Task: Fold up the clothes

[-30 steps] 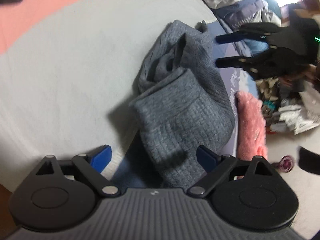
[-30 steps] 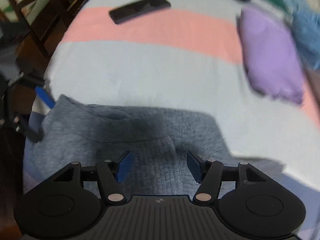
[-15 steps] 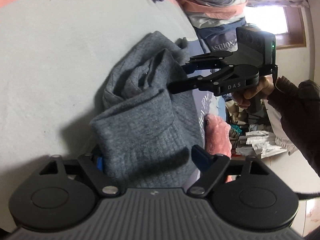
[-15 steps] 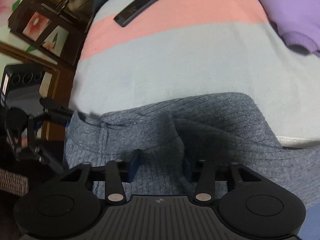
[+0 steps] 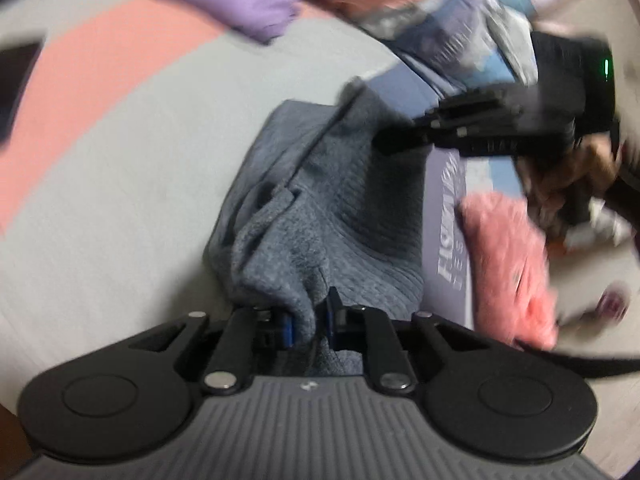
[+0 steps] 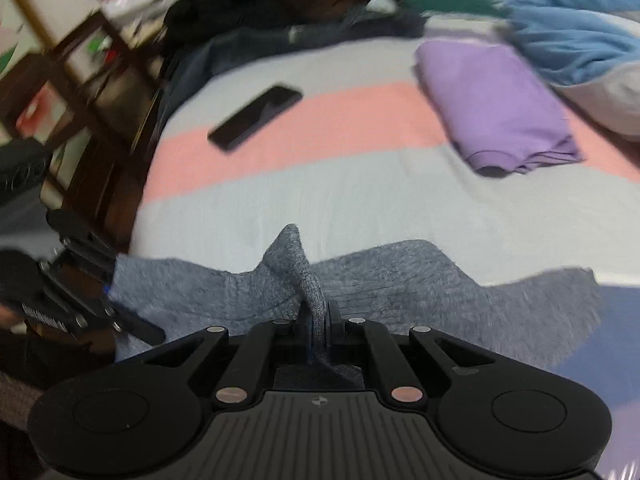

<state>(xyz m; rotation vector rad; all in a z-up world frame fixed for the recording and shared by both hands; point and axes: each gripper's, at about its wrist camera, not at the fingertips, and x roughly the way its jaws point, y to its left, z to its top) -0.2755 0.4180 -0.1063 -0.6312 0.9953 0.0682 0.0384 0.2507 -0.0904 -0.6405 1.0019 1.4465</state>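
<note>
A: Both jaws have just been closing; left gripper [image 5: 307,322] pinches a bunched ridge of the grey knit sweater [image 5: 320,216], right gripper [image 6: 319,330] pinches its far edge.

B: Sweater location?

A: Crumpled on the striped bedsheet [image 6: 304,196], near its edge.

B: Risk?

A: Thin bites. Loose knit may slip, or layers lift together.

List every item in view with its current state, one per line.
Left claw: just closed, pinching grey sweater.
Right claw: just closed, pinching grey sweater.
Grey sweater: crumpled, edge lifted.
Purple garment: folded, lying flat.
Phone: screen dark, on bedsheet.
</note>
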